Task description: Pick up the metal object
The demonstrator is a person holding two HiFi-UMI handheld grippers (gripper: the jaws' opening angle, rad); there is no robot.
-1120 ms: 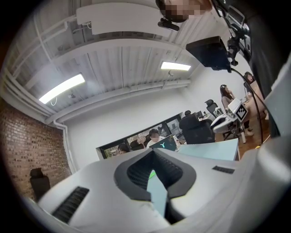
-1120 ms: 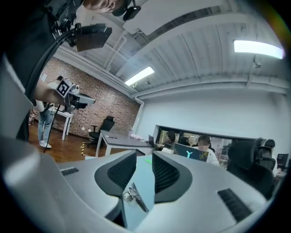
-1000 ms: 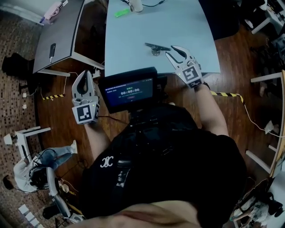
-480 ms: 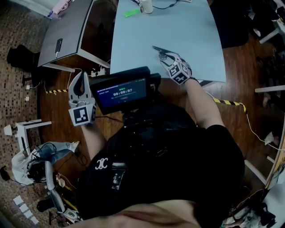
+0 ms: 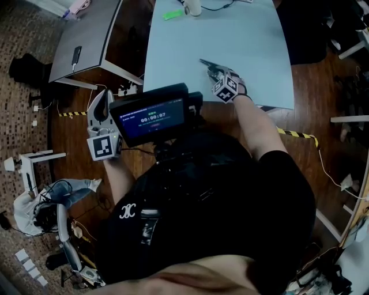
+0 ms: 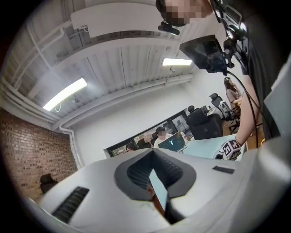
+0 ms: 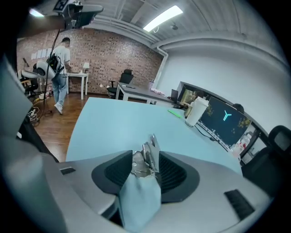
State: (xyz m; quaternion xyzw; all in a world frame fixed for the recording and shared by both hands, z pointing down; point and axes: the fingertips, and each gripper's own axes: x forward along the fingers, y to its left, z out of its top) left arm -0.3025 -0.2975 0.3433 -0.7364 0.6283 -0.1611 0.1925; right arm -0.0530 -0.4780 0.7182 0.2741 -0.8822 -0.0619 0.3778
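The metal object (image 5: 207, 64) is a small shiny folded piece lying near the front edge of the pale blue table (image 5: 248, 34). My right gripper (image 5: 215, 72) points down onto it. In the right gripper view the metal object (image 7: 150, 150) stands in the gap of the right gripper (image 7: 144, 164), and the pads do not press on it. These jaws have just been opening and stand wide. My left gripper (image 5: 104, 95) hangs off the table to the left, level, with its fingertips together and nothing held; the left gripper view shows the left gripper (image 6: 153, 153) against the ceiling.
A white cup (image 5: 192, 7) and a green item (image 5: 171, 15) sit at the table's far end. A grey desk (image 5: 86, 40) with a phone (image 5: 75, 58) stands to the left. A chest-mounted screen (image 5: 151, 115) sits between my grippers. A monitor (image 7: 225, 118) stands at the table's far end.
My right gripper has dropped and moved forward onto the metal object, which now sits between its jaws. The left gripper has stayed where it was.
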